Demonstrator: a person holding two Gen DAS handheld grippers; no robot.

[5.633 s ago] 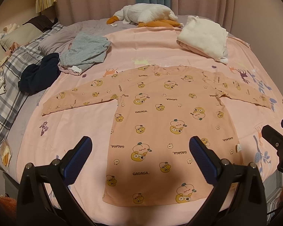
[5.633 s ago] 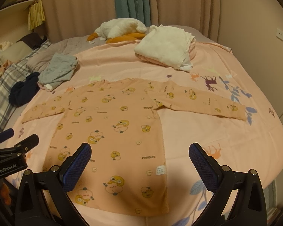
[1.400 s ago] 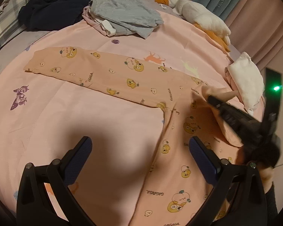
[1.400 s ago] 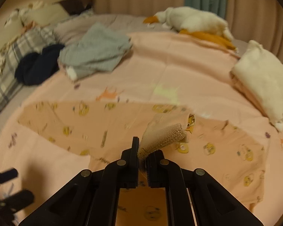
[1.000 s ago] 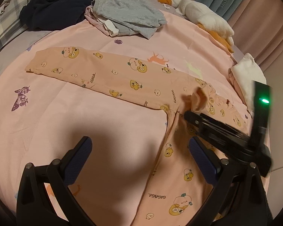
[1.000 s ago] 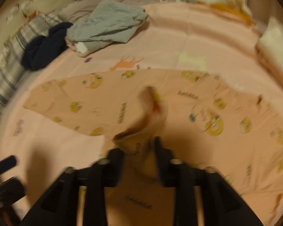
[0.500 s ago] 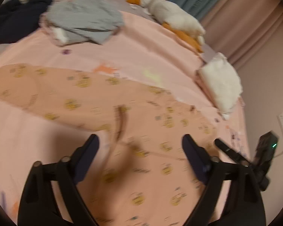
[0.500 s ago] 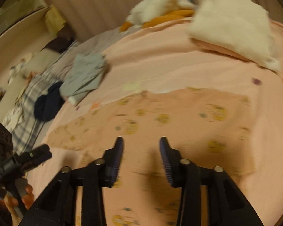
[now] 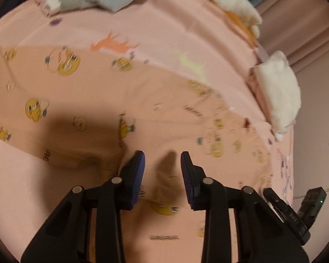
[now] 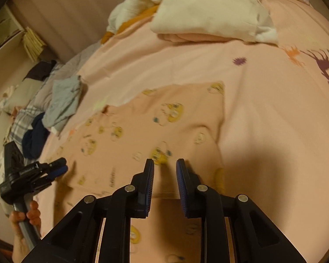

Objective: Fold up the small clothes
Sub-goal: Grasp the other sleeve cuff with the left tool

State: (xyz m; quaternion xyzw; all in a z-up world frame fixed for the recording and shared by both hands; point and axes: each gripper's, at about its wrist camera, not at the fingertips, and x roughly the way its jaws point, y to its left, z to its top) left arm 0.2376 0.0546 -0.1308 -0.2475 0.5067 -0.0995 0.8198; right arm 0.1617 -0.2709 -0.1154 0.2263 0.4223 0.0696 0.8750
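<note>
A peach long-sleeved shirt with yellow cartoon prints lies flat on the pink bed sheet. One sleeve is folded in over its body. My left gripper hangs low over that folded part. Its jaws are closing, with a gap still between the pads and no cloth pinched. My right gripper hovers over the shirt near its side edge. Its jaws are also closing, with nothing between them. The right wrist view shows the left gripper at the left, held by a hand.
Grey clothes and a navy garment lie at the far left by a plaid pillow. A folded white pile and a white and orange plush toy sit at the back. Curtains hang behind the bed.
The right gripper let go of the sleeve cuff, which now lies on the shirt's body, and swung to the shirt's right side. The left gripper moved in lower and its wide jaws narrowed.
</note>
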